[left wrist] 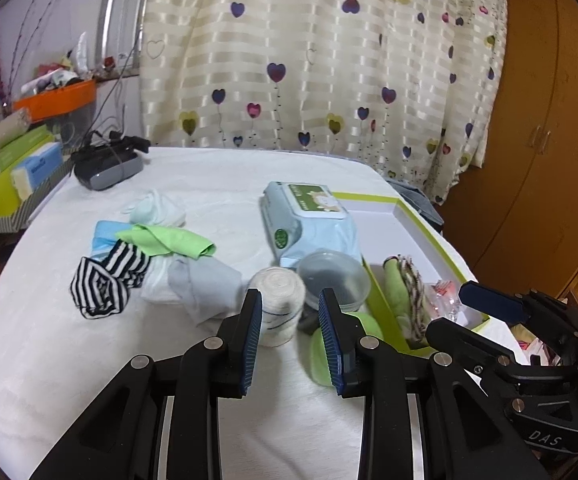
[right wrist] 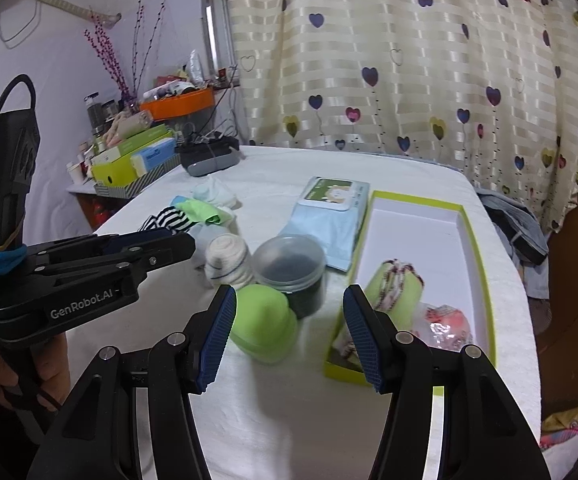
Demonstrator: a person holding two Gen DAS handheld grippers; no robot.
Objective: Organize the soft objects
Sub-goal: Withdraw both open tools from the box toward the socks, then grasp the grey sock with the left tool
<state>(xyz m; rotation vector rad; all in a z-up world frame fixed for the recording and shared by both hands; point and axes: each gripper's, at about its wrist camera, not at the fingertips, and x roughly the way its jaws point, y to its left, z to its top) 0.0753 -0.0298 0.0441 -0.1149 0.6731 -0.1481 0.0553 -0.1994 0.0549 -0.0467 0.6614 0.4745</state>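
We are holding the left gripper [left wrist: 293, 344] low over the white tablecloth [left wrist: 89, 360], its blue-padded jaws spread apart and gripping nothing; a rolled cream sock [left wrist: 277, 300] is lying just beyond them, between the two fingers in the left wrist view. We are holding the right gripper [right wrist: 289, 340] with its jaws likewise wide apart and empty, and a rolled lime-green sock [right wrist: 263, 322] is sitting just beside its left finger. A clear lidded plastic jar [right wrist: 291, 270] with dark contents is standing behind the green roll and touching the cream sock.

To the right, a shallow green-rimmed box [right wrist: 477, 240] is lying open on the table. In its near end we are seeing a green roll wrapped in a braided cord [right wrist: 393, 292] and a crinkly pink packet [right wrist: 447, 326]; the far end is showing its white floor. A pack of wet wipes [left wrist: 309, 220] is resting against the box's left wall.

Farther left, a loose heap of socks is lying on the cloth: a black-and-white striped one [left wrist: 105, 280], a green one [left wrist: 169, 240], a pale grey one [left wrist: 205, 284] and white ones [left wrist: 157, 208].
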